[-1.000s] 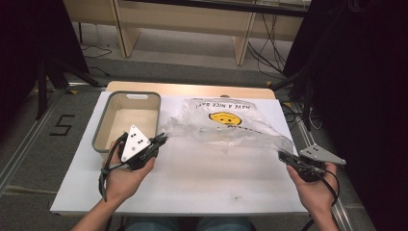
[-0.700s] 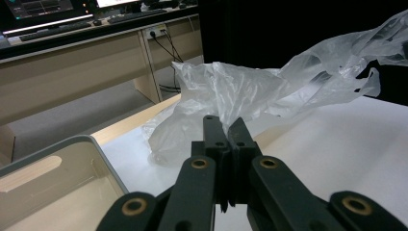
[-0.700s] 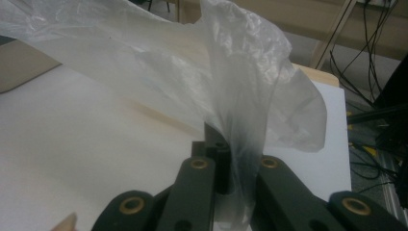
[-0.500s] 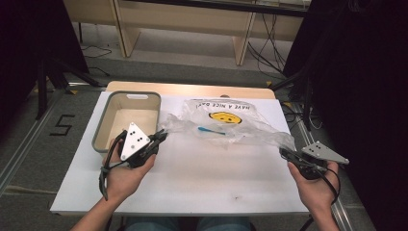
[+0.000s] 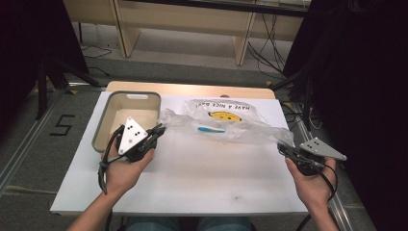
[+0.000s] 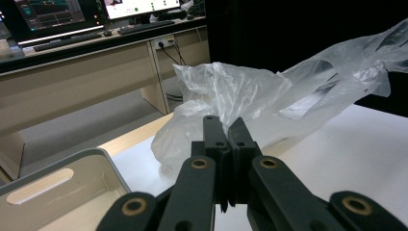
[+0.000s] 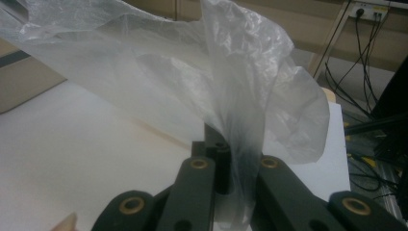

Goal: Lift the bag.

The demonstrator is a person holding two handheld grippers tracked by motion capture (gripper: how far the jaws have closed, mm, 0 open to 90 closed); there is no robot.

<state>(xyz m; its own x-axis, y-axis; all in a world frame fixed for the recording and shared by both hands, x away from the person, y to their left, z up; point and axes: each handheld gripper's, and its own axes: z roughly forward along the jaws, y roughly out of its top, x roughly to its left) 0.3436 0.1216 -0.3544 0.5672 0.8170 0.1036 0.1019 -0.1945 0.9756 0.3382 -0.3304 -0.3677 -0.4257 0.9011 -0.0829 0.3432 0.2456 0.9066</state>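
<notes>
Plastic bag (image 5: 231,122) is pinched at its left end by left gripper (image 5: 156,132) and at its right end by right gripper (image 5: 285,150); both sets of fingers fully closed on film, stretched above table (image 5: 202,173).

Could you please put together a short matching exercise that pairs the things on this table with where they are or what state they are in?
Things:
1. plastic bag
2. grey bin
3. left gripper
4. right gripper

Places or states:
A. shut on the bag's right end
B. stretched between both grippers, smiley print on it
C. shut on the bag's left end
D. at the table's left, open-topped

Pairs: 1-B, 2-D, 3-C, 4-A
</notes>
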